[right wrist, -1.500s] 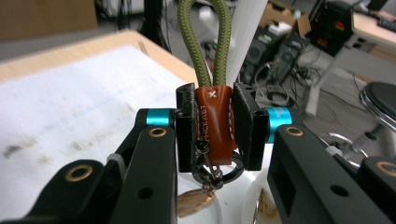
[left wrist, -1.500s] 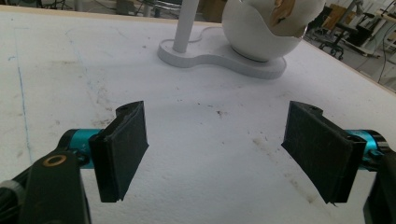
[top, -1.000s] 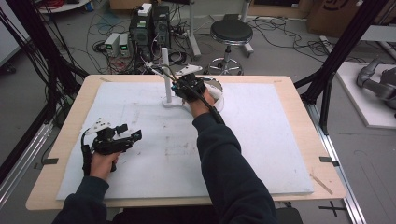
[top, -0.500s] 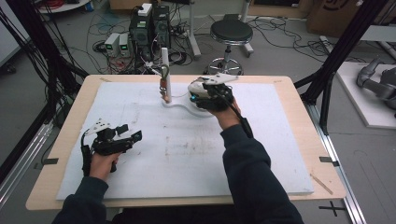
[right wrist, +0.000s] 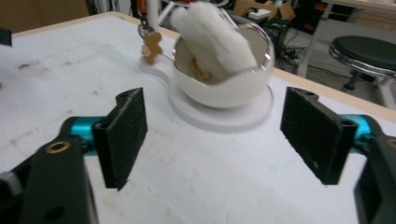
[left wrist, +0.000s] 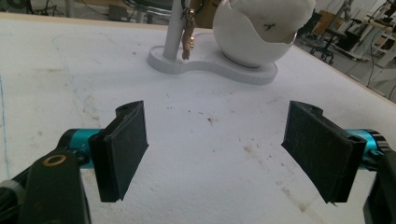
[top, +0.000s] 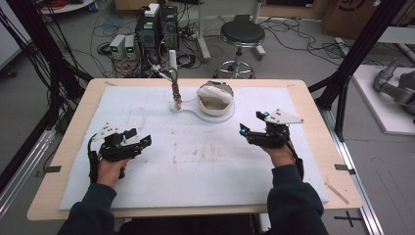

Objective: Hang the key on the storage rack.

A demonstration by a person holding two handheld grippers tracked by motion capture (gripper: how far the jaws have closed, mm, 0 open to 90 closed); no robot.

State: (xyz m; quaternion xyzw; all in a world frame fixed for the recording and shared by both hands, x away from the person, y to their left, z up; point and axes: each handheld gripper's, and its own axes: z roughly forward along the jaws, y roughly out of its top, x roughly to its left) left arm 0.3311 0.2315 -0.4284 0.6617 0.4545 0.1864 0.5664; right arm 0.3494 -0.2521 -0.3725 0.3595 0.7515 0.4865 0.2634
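Note:
A white egg-shaped bowl (top: pixel 215 99) (left wrist: pixel 261 32) (right wrist: pixel 219 84) stands on a white flat base (top: pixel 188 107) at the far middle of the table, with something white resting in it. A thin post (top: pixel 172 78) rises from the base's left end, and a small brown trinket (top: pixel 177 95) (right wrist: pixel 150 46) hangs from it. My left gripper (top: pixel 138 137) (left wrist: pixel 224 149) rests open at the near left, empty. My right gripper (top: pixel 253 122) (right wrist: pixel 224 140) is held open at the right, empty, pointing toward the bowl.
A white mat (top: pixel 205 161) covers the wooden table (top: pixel 58 161) and carries faint dark smudges. Behind the table stand a black stool (top: pixel 241 34), computer boxes (top: pixel 156 24) and loose cables. Black frame poles (top: pixel 350 63) flank the table at both sides.
My right gripper has drawn back from the post and bowl to the right side of the table, open and empty. The left gripper has stayed put.

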